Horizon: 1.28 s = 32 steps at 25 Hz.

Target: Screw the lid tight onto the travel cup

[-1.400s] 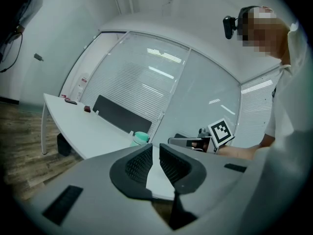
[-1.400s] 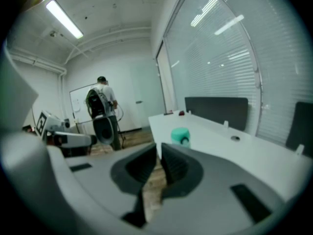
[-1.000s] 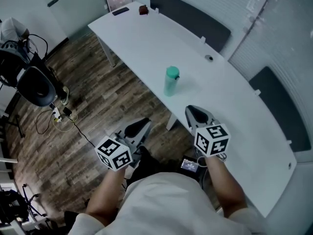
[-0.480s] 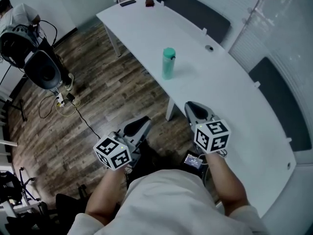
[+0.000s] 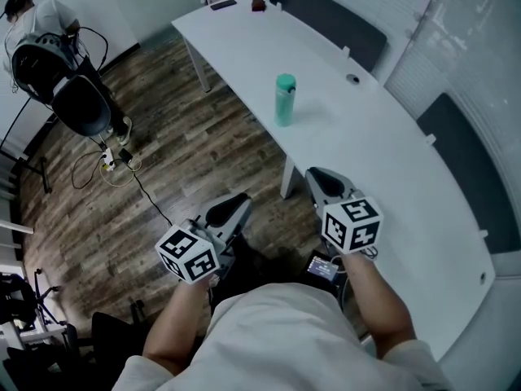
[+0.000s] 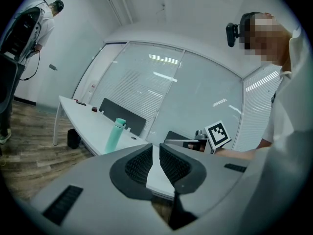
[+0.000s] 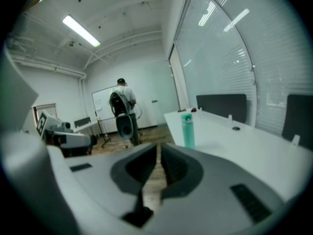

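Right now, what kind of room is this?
Probably an office meeting room: a long white table, glass partition walls with blinds, and a whiteboard at the far wall.

The head view looks steeply down over the desk. Both gripper views face it nearly level, from well back; all three share the travel cup.

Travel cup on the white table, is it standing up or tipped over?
Upright: the travel cup stands on its base on the white table, with its lid at the top, in all three views.
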{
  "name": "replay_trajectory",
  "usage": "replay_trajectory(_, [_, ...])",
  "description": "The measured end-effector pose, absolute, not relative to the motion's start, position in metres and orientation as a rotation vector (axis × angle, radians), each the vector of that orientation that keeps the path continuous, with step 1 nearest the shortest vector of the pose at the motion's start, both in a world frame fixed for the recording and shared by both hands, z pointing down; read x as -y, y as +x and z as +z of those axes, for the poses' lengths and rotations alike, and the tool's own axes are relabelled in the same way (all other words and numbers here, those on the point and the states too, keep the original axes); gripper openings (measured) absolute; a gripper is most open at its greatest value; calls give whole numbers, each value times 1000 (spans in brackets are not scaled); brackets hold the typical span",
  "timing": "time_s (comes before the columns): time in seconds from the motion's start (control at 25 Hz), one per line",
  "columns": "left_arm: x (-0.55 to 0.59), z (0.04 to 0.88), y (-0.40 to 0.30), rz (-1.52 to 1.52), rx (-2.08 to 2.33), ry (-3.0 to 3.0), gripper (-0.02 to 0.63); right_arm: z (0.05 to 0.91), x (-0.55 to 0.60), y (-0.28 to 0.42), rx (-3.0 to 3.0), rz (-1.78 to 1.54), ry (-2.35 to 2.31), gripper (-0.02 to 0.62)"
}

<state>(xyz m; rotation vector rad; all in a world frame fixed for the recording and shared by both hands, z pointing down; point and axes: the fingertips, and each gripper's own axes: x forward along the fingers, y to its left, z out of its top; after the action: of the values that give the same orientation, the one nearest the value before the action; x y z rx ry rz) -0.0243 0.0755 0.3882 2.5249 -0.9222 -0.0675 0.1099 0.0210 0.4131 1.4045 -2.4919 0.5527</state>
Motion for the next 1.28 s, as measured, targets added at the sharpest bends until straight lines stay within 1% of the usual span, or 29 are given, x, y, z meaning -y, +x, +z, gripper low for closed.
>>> replay_trajectory(0.48, [-68,371,-42,-46,839,2547,64,403,-22,96,2454,619,1500,43])
replay_trajectory(0.88, [-69,366,-82,-33,785,2553,64,398,-33,64,2415,636,1560,43])
replay_trajectory(1.28, [-82,372,-101,-25,759,2516,64,408,-52,57,2355,670,1585,43])
